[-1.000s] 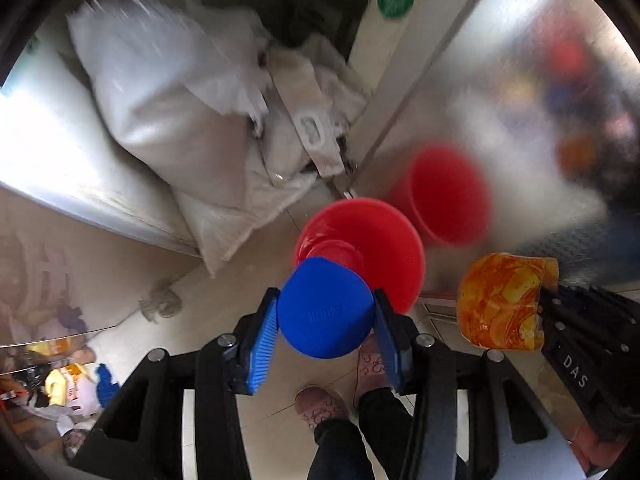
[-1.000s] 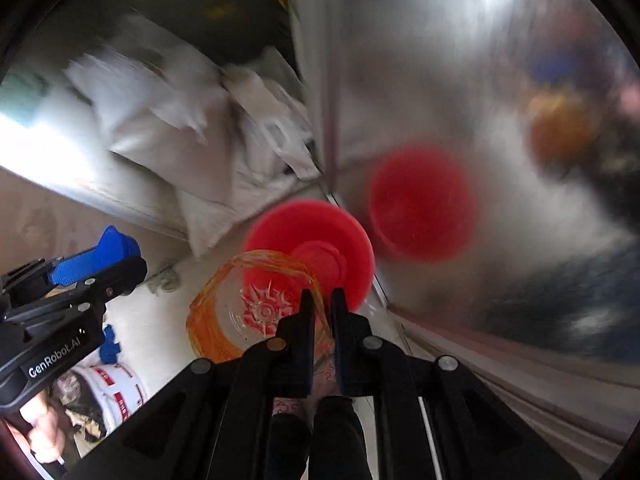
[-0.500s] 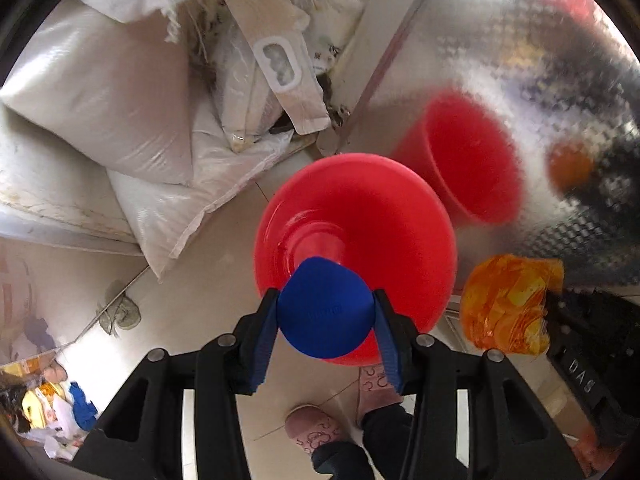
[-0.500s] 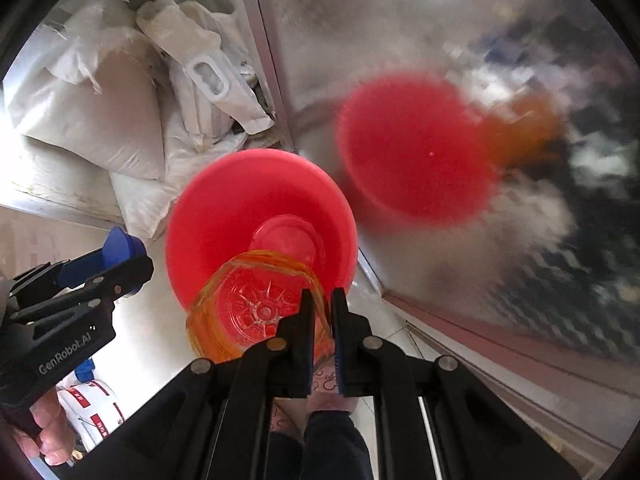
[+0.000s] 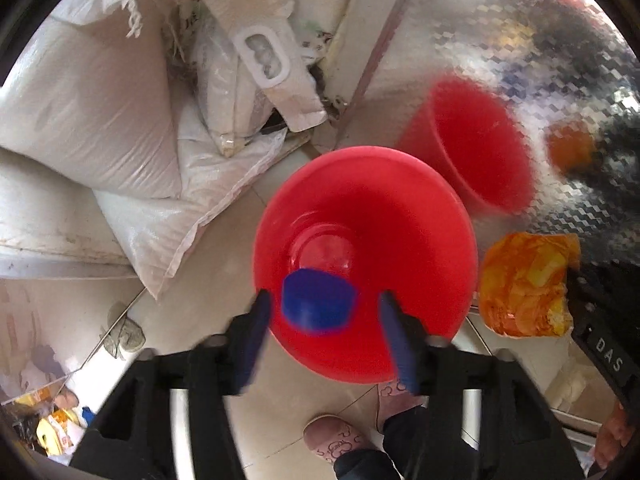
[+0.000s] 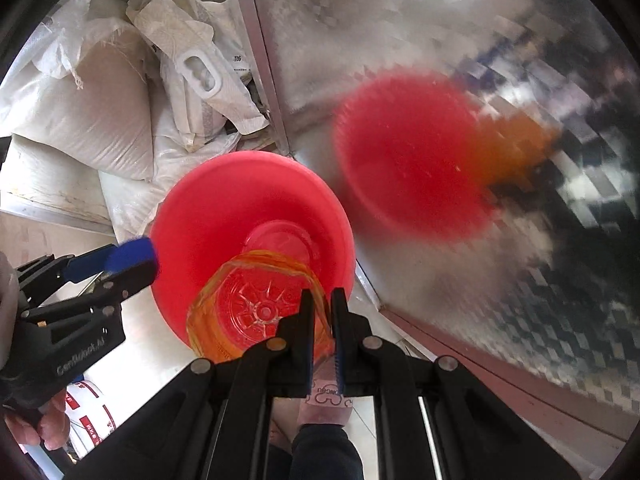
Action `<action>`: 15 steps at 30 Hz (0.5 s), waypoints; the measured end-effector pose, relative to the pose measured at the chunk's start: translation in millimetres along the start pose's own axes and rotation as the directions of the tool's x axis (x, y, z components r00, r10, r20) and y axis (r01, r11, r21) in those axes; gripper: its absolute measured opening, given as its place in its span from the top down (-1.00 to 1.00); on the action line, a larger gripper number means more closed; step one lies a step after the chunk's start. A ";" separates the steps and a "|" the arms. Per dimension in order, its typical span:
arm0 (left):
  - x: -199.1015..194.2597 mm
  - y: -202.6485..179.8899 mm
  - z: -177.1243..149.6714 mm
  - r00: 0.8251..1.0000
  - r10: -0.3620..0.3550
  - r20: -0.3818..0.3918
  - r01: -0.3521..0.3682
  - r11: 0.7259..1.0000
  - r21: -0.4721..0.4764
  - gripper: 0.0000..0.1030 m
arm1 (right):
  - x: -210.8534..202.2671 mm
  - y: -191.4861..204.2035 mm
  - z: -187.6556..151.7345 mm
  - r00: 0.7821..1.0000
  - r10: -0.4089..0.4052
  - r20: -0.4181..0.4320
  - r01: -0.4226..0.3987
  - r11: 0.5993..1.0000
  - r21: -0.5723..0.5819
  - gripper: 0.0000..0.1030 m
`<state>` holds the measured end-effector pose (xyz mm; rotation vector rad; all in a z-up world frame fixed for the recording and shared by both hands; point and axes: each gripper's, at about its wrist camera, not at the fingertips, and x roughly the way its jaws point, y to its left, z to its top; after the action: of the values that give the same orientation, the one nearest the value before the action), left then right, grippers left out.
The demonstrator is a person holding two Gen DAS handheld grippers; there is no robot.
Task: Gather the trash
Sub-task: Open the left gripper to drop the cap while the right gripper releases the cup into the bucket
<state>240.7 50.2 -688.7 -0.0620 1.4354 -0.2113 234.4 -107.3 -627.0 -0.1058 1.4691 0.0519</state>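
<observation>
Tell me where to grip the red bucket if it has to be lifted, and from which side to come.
Grip the rim of the red bucket on a bare stretch, coming straight down from above with one finger inside the wall and one outside. It stands upright with its mouth open, and its body looks too wide for the jaws. Probably avoid the far side, beside the white sacks and metal panel.

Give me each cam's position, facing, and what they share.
Left wrist: on the left claw, facing down into the red bucket; blue cap loose between the just-opened fingers; slippers below.
Right wrist: on the right claw, facing down; shut on the orange plastic container above the bucket; a hand holds the left claw.
Shared: bucket, white sacks, metal wall.
</observation>
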 end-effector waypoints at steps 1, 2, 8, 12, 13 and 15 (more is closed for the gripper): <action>-1.0 0.7 0.5 1.000 -0.007 0.000 0.007 1.000 -0.001 -0.42 | -1.7 0.6 0.6 1.000 0.001 0.000 -0.001 1.000 -0.002 0.86; -2.3 1.2 1.3 1.000 -0.015 -0.001 0.015 1.000 -0.005 -0.52 | -4.4 1.0 1.0 1.000 0.000 0.001 0.000 1.000 -0.006 0.86; -12.9 8.4 0.7 1.000 -0.027 -0.010 0.026 1.000 -0.012 -0.62 | -13.0 10.5 7.5 1.000 -0.017 0.008 0.017 0.999 -0.048 0.86; -22.0 14.4 -4.9 1.000 0.011 0.000 -0.011 1.000 -0.015 -0.63 | -12.0 21.5 11.5 1.000 -0.022 0.008 0.022 0.997 -0.079 0.86; -24.1 16.8 -6.5 1.000 0.020 0.002 -0.020 1.000 -0.018 -0.63 | -10.6 24.7 12.0 1.000 -0.021 0.003 0.021 0.996 -0.087 0.86; -26.5 22.2 -10.0 0.999 0.035 0.007 -0.035 0.999 -0.028 -0.63 | -7.8 29.0 12.2 1.000 -0.015 -0.014 0.014 0.995 -0.103 0.86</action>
<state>230.0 77.6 -667.9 -0.0602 1.4308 -0.1626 242.7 -77.0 -619.2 -0.2009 1.4803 0.1151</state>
